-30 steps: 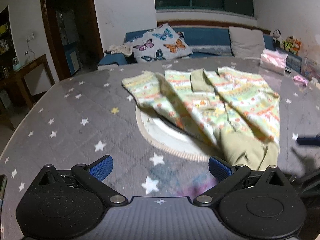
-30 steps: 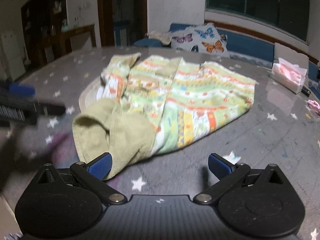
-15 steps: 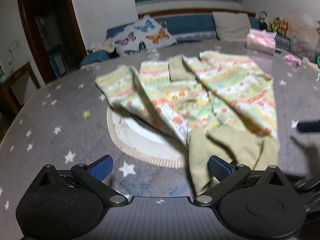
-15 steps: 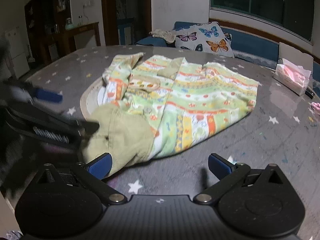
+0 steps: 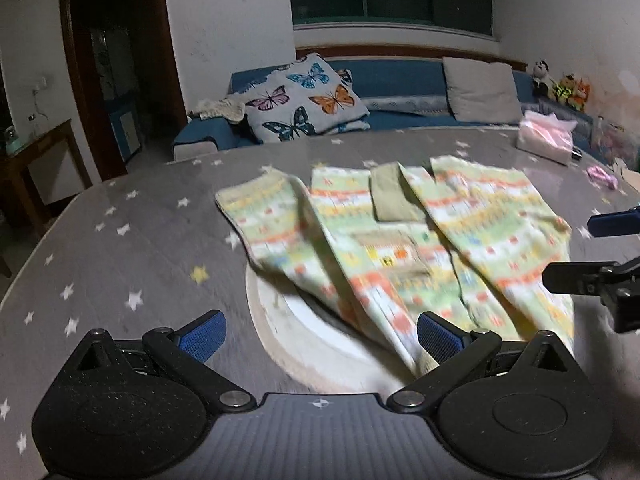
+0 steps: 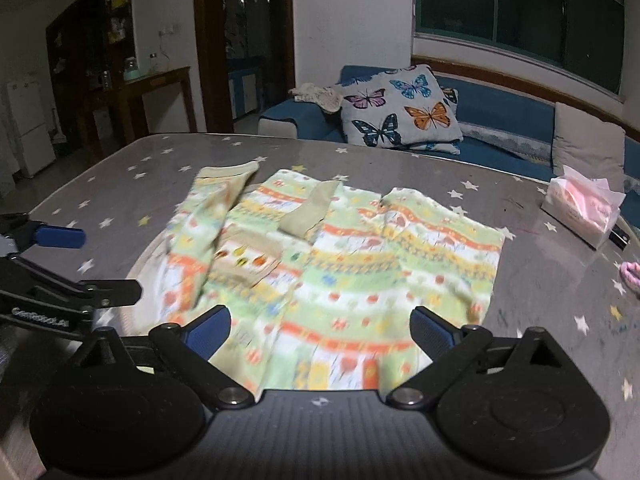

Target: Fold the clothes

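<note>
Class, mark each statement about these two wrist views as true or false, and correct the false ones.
1. Both grippers are open and hold nothing. True: the left gripper and the right gripper each show their blue pads spread wide.
2. The patterned garment hangs over a chair. False: it lies spread on the star-print table.
3. A butterfly-print cushion sits on the blue sofa behind the table. True.
4. The pink tissue pack rests on the garment. False: it stands apart on the table, to the garment's right.
5. The garment is plain white. False: it has green, orange and yellow bands.
</note>
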`<state>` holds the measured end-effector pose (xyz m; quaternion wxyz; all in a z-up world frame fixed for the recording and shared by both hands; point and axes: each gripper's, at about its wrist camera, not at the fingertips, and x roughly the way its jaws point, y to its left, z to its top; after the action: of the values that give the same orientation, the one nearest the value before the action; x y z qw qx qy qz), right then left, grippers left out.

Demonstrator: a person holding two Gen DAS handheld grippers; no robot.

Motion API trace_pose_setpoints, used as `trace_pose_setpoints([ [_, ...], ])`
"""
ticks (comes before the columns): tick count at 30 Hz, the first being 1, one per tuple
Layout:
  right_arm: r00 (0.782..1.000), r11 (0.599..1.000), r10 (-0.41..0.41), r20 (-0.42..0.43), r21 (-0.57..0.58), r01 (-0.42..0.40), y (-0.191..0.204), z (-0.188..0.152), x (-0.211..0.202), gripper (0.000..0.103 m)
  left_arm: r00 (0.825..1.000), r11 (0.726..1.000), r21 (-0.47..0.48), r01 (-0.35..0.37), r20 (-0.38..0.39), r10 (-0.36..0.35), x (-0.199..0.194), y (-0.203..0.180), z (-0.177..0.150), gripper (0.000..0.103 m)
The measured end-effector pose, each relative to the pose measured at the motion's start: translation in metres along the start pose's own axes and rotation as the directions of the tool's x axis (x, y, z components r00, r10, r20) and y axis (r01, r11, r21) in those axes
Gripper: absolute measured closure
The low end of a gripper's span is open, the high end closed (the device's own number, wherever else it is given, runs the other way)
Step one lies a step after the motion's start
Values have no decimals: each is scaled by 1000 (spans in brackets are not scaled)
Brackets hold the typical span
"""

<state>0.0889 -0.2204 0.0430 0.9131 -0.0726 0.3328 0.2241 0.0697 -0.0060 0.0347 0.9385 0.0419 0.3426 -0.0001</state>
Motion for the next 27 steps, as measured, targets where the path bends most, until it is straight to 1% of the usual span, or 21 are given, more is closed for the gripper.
trace_pose_setpoints([
  [4, 1000, 1000, -5, -18, 14, 5, -12, 23, 28, 16, 1000, 1000, -11, 6, 6, -6, 14, 6, 12, 1],
  [8, 999, 1000, 0, -41, 29, 2, -22, 46, 63, 24, 1000, 999, -33, 29, -1, -29, 25, 14, 20, 7],
  [9, 999, 999, -1, -46, 34, 3, -24, 52, 71, 28, 999, 999, -39, 36, -3, -36, 28, 16, 22, 8],
  [11, 999, 999, 0, -55, 43, 2, -27, 61, 89, 32, 999, 998, -51, 44, -10, -44, 35, 22, 28, 16],
  [13, 998, 999, 3, -64, 54, 0, -29, 69, 107, 40, 999, 997, -64, 48, -14, -49, 42, 28, 34, 19],
  [15, 997, 998, 7, -73, 64, -2, -32, 78, 126, 42, 998, 996, -75, 51, -17, -53, 49, 34, 41, 20],
  [20, 995, 997, 13, -100, 81, -5, -36, 96, 170, 47, 999, 997, -71, 36, -7, -36, 71, 43, 62, 20],
  [22, 993, 997, 18, -118, 78, -9, -37, 97, 183, 55, 999, 997, -75, 33, -13, -34, 83, 46, 73, 20],
  [24, 991, 997, 27, -131, 77, -17, -39, 97, 192, 61, 999, 997, -75, 31, -20, -33, 98, 46, 84, 20],
  [25, 991, 997, 34, -133, 78, -24, -41, 97, 194, 67, 999, 997, -74, 31, -23, -33, 105, 46, 90, 20],
  [26, 990, 996, 41, -135, 79, -30, -42, 97, 195, 70, 999, 997, -72, 31, -27, -33, 112, 46, 95, 20],
  [27, 989, 996, 47, -137, 80, -37, -43, 97, 197, 77, 999, 997, -69, 31, -35, -33, 120, 45, 100, 20],
])
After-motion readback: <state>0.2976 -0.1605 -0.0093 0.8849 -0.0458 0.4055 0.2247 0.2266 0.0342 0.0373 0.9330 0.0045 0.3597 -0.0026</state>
